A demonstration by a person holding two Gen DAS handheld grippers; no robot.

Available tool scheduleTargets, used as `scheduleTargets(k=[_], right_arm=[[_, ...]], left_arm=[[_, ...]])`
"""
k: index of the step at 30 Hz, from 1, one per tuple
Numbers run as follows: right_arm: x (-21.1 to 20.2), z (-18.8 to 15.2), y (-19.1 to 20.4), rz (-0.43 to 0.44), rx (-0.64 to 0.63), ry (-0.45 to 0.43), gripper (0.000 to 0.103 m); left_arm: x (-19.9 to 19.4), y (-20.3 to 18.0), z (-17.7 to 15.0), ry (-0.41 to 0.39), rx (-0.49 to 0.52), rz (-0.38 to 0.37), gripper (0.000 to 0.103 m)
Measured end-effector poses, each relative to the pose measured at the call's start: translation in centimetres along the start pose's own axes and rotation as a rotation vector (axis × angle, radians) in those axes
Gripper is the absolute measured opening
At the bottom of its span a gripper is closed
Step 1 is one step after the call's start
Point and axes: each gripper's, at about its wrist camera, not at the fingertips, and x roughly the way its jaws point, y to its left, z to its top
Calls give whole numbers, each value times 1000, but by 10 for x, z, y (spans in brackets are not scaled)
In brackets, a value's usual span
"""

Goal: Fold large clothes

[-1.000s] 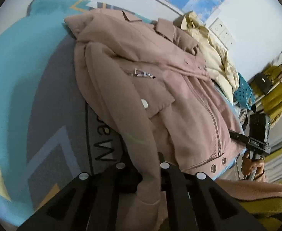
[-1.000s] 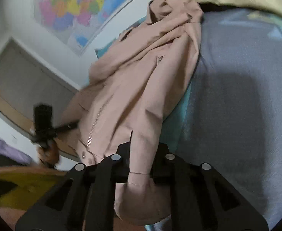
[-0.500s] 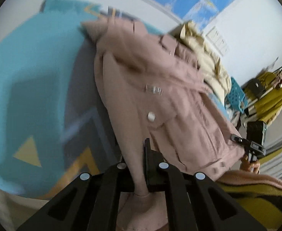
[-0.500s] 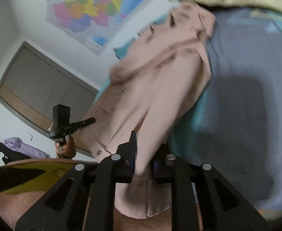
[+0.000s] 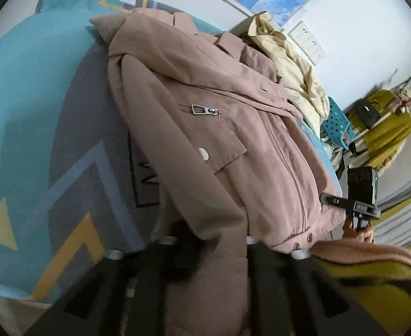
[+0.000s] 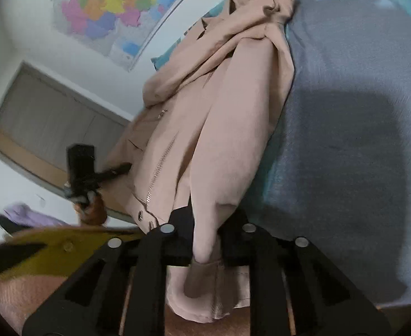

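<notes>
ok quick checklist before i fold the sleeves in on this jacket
1. Left gripper shut on left sleeve: ok.
2. Right gripper, jaws closing, right sleeve between them: ok.
3. Jacket front up, zip closed: ok.
4. Jacket lying flat: not ok, collar end is bunched.
5. Cream garment clear of jacket: not ok, it touches the collar end.
6. Hem on the mat: cannot tell, it sits at the edge.
</notes>
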Motion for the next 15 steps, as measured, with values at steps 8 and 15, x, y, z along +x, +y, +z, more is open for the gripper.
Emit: scheduleTargets(k=[8,15], right_arm=[[-36,6,51,131,-127,-119,7],[-35,6,63,142,-149,-100,7]], left_arm=[[-64,-6,9,-175,-14,-45,4],[-77,1,9,-186,-28,-92,4]])
